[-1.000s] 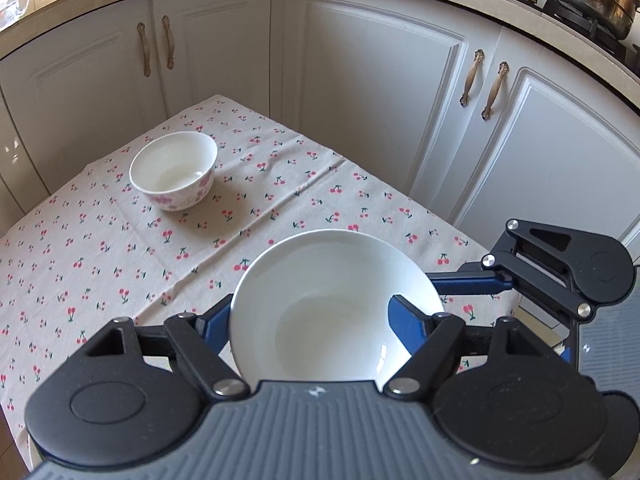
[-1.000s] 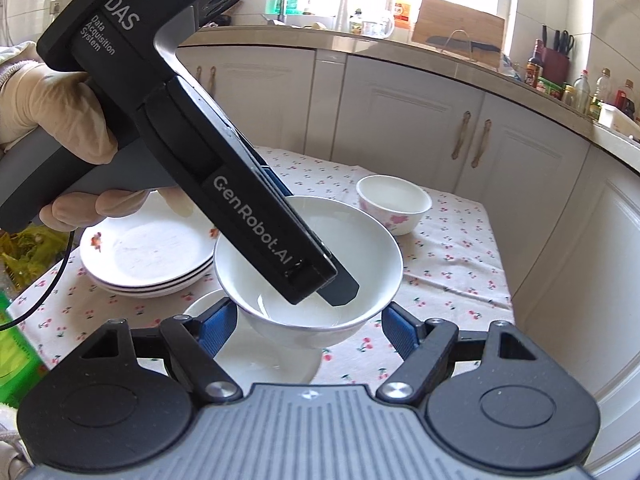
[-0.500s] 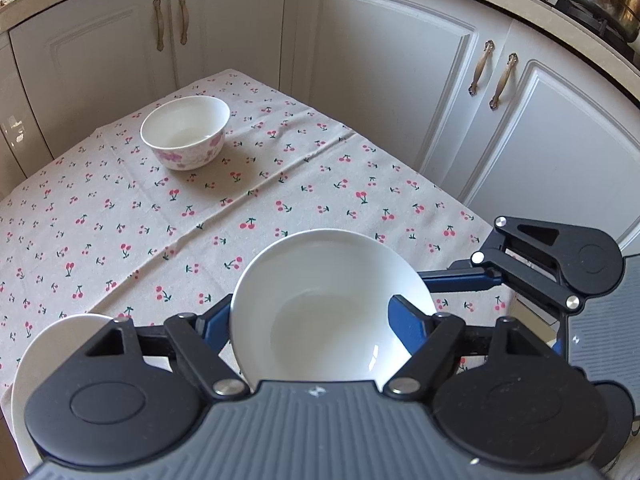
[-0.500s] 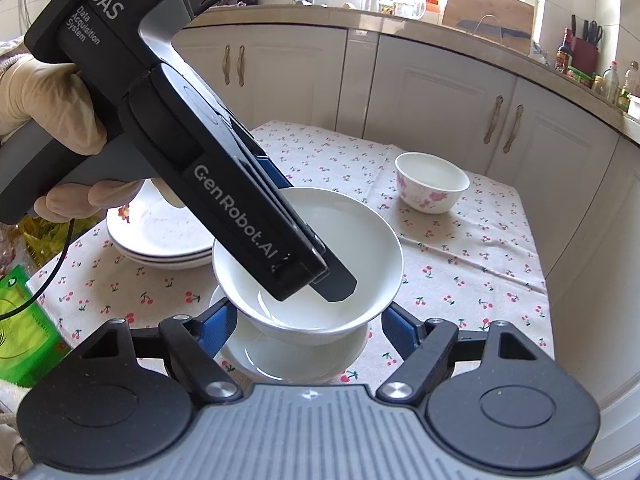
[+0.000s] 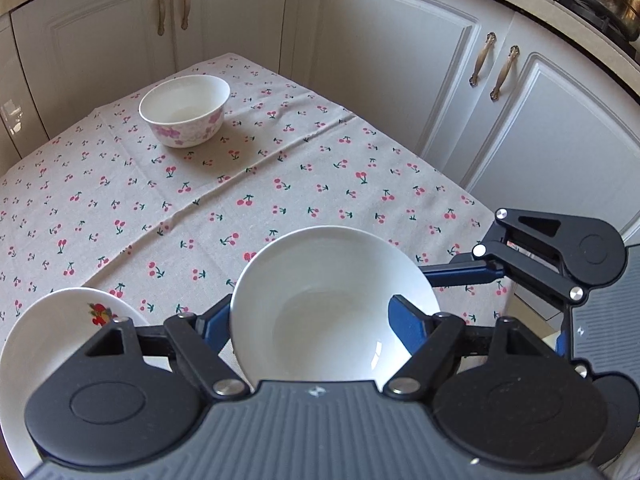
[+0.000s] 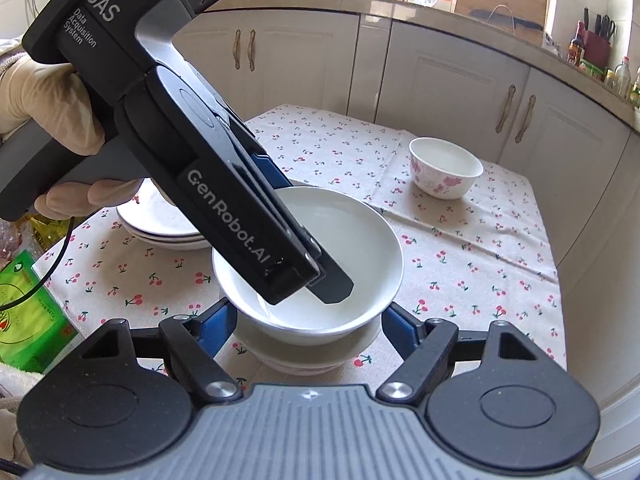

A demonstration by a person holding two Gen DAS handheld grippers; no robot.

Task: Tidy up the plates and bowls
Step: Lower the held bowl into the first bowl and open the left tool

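Plate stack (image 6: 160,228): beyond the right tongs (image 6: 308,328), to their left.
Left tongs (image 5: 310,320): pinching the wall of the white bowl (image 6: 340,232), one finger inside it.
White bowl: just above the lower bowl (image 6: 304,356).
Right tongs: fingers flank the lower bowl; pressing or clear, cannot tell.
Floral bowl (image 6: 444,168): far right, apart.
Step, judged: nesting. Next calls for a square descent, then release.
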